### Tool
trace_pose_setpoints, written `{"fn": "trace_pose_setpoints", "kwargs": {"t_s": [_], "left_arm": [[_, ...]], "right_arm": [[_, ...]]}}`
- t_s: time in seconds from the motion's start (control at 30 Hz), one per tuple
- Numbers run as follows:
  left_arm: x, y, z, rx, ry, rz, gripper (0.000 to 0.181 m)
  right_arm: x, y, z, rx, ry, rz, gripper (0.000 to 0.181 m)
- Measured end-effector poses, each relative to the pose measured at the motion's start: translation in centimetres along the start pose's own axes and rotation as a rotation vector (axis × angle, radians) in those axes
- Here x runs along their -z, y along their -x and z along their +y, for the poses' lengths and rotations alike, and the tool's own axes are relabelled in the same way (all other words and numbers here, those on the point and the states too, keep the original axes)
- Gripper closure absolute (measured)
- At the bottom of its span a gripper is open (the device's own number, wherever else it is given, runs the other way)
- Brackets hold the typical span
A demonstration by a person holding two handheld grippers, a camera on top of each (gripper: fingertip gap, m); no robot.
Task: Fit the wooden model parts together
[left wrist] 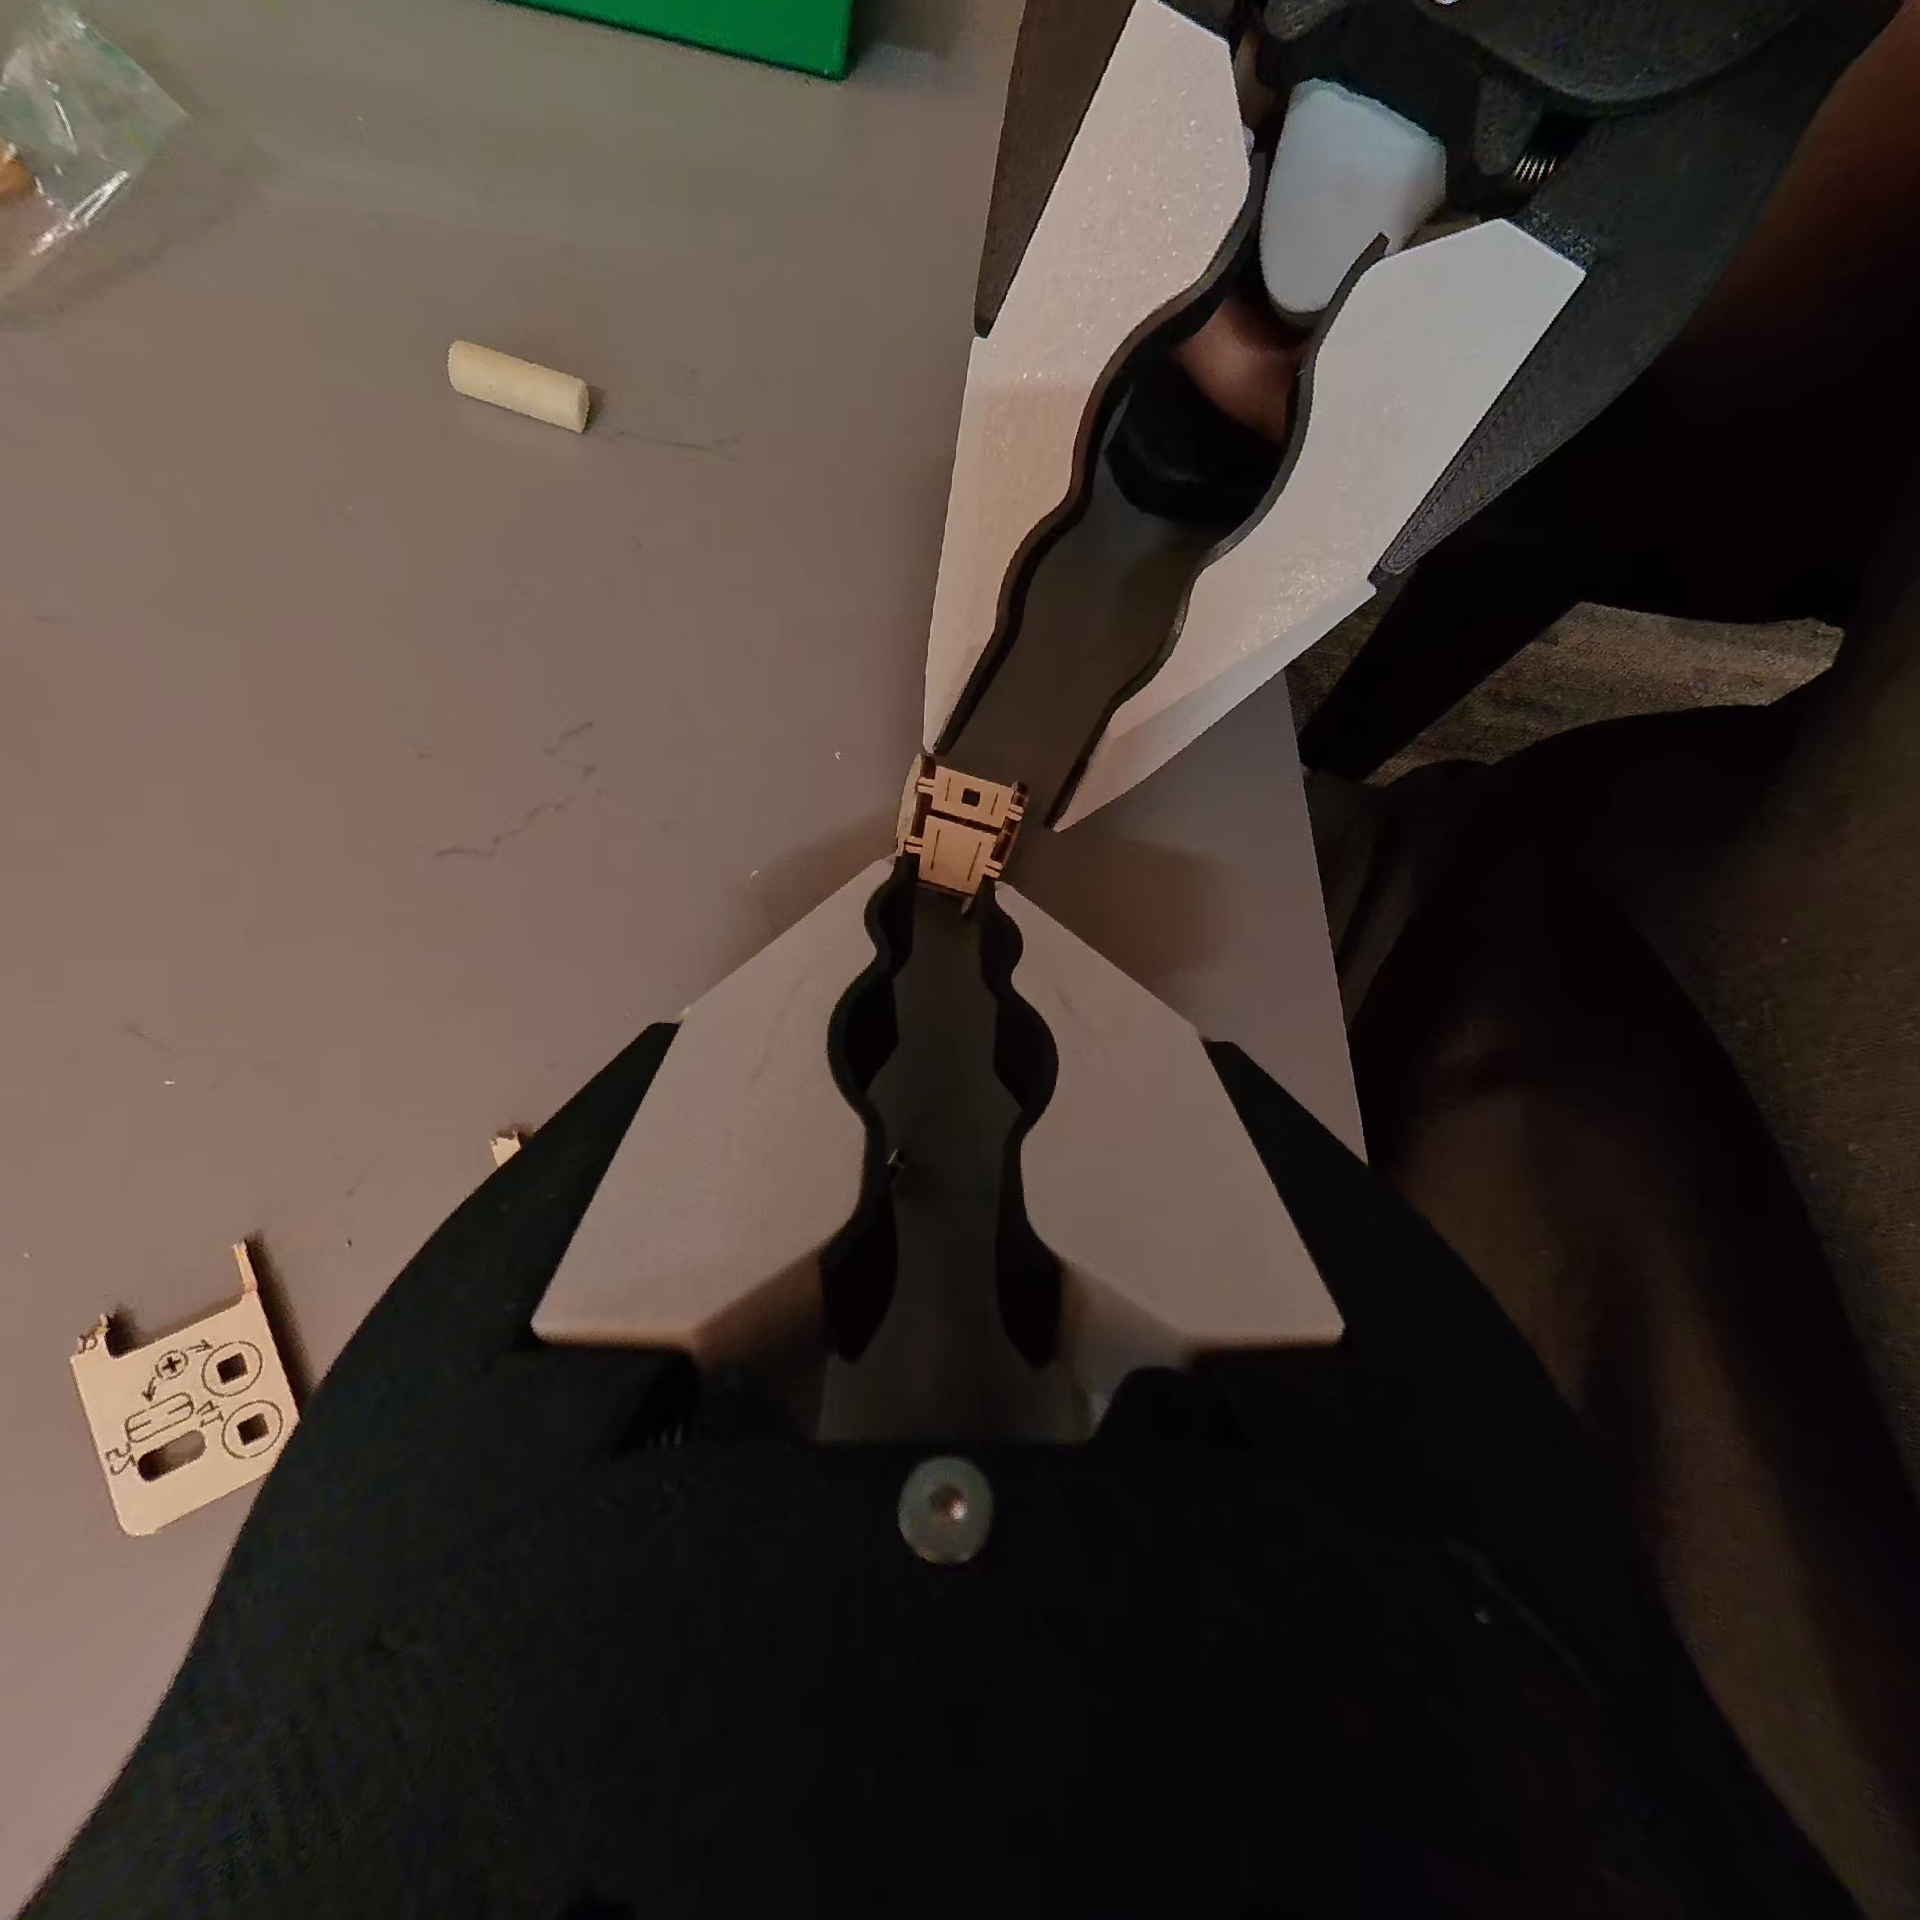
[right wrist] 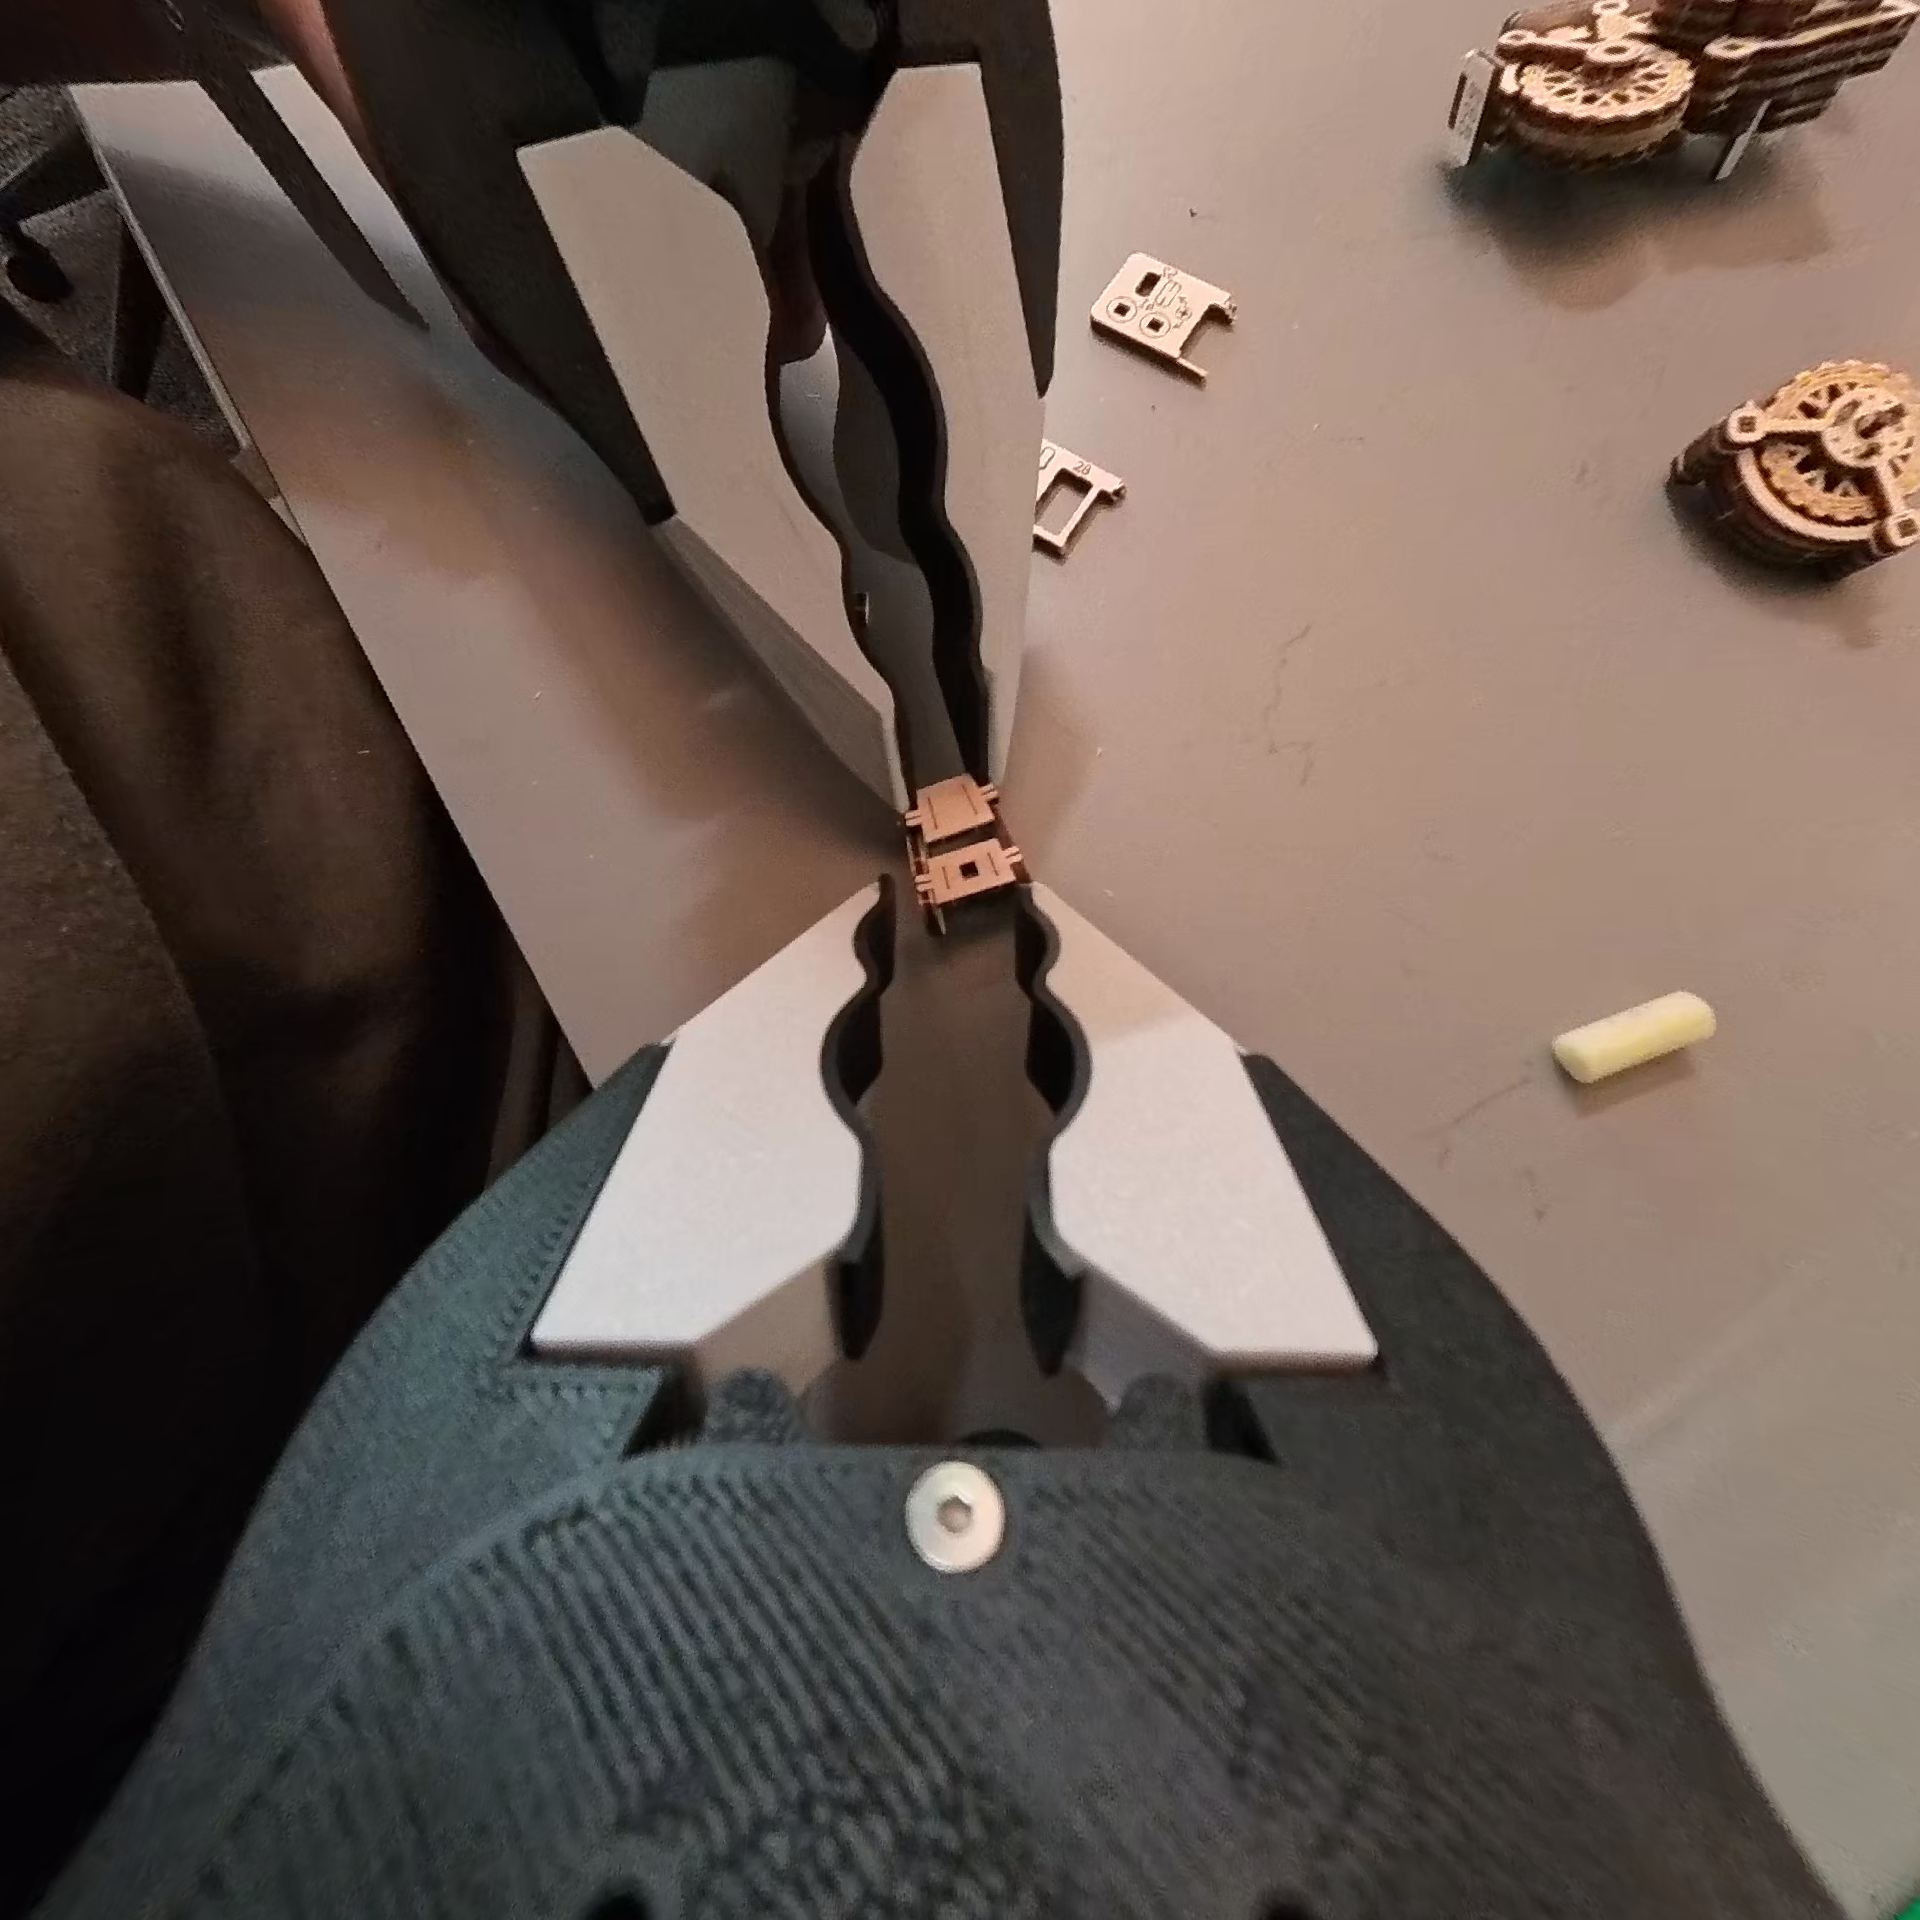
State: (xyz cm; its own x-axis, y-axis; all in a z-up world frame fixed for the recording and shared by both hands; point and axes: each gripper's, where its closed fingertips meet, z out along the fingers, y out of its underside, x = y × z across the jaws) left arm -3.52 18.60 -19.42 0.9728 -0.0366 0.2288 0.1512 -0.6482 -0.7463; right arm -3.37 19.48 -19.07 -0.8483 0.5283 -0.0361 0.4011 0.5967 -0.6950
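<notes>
Tip to tip over the grey table [left wrist: 436, 644]: left gripper [left wrist: 951, 891] pinched narrow on a small wooden link [left wrist: 954, 857], right gripper [left wrist: 987, 769] reaching in from the far side, likewise closed narrow on a second wooden link [left wrist: 966, 798] with a square hole in its face. Both links pressed edge against edge, held just above the table's near edge. Same meeting from the right wrist view: right gripper [right wrist: 961, 896] clamped on the holed link [right wrist: 966, 871], left gripper [right wrist: 951, 774] opposite, nipping the plain-faced link [right wrist: 951, 812]. Farther out on the table, a pale cylindrical peg [left wrist: 517, 384] lying on its side, well apart from the grippers. Near the left gripper's body, a flat wooden plate [left wrist: 182, 1418] with cut-outs and printed marks, plus a tiny wood scrap [left wrist: 506, 1146] just beside the housing. At the far end, a green box [left wrist: 707, 26] and a clear plastic bag [left wrist: 73, 125]. In the right wrist view, a small wooden frame piece [right wrist: 1075, 504] close by the left gripper's finger, and two assembled gear-like wooden models [right wrist: 1813, 473] [right wrist: 1662, 73] well beyond.
</notes>
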Motion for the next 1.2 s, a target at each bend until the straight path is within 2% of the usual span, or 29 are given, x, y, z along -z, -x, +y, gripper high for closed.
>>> {"fn": "trace_pose_setpoints", "kwargs": {"t_s": [0.03,1.2], "left_arm": [[0.01,0.0,-0.01,0.0,-0.001,0.0,0.17],[-0.05,-0.04,0.08,-0.001,0.004,-0.001,0.17]], "right_arm": [[0.0,0.0,0.0,0.0,0.0,0.0,0.16],[-0.05,-0.03,-0.01,0.0,0.0,-0.002,0.161]]}}
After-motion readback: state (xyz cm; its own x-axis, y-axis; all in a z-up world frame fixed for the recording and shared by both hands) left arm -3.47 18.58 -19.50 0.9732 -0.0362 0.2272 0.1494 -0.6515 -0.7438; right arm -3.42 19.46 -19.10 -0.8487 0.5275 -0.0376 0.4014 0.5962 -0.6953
